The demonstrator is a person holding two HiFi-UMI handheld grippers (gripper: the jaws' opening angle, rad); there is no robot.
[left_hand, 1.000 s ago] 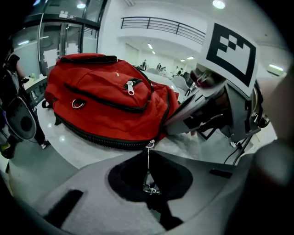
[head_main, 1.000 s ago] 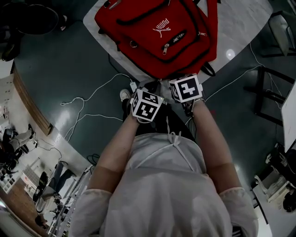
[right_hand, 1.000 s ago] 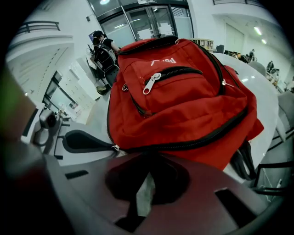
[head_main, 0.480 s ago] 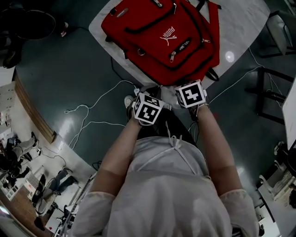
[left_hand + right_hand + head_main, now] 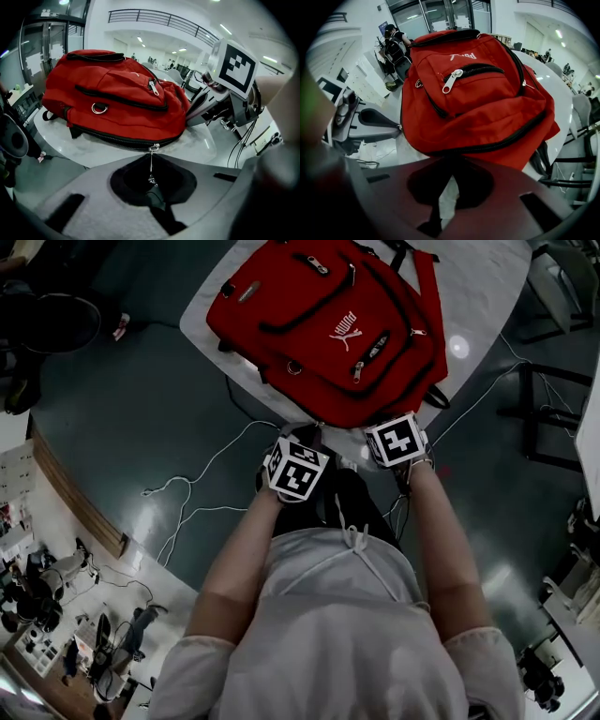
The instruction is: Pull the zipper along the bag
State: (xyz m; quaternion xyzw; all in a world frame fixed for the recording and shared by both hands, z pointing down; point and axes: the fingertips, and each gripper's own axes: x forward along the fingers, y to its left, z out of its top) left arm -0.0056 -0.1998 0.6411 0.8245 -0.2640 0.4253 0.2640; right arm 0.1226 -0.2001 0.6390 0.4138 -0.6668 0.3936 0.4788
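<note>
One red backpack (image 5: 328, 324) lay flat on a pale round desk (image 5: 487, 277), its base toward the person and near the desk's front edge. A black main zipper (image 5: 117, 138) ran along that base. The slider sat about midway along the visible stretch, at the point of the backpack nearest the left gripper (image 5: 152, 186).

From the slider a thin metal zipper pull (image 5: 151, 164) ran straight back into the left gripper. Fingers there were closed, pinching the end of the pull. The pull looked drawn out in a straight line rather than hanging loose.

The right gripper (image 5: 449, 192) was just beside the left, at the same base edge. The backpack's dark lower seam met its fingers, and a narrow pale strip showed between them. The right gripper view was too dark to tell whether these fingers were clamped on the fabric or standing slightly apart.

Other details noted:
- A small metal ring (image 5: 99, 108) was on the front panel.
- A front pocket zipper with a silver tab (image 5: 452, 80) was closed.
- Both marker cubes (image 5: 298, 468) were side by side at the desk edge, with the person's forearms (image 5: 441, 540) extended toward them.
- Pale cables (image 5: 187, 488) lay loose on the dark floor (image 5: 141, 399) beside the desk.
</note>
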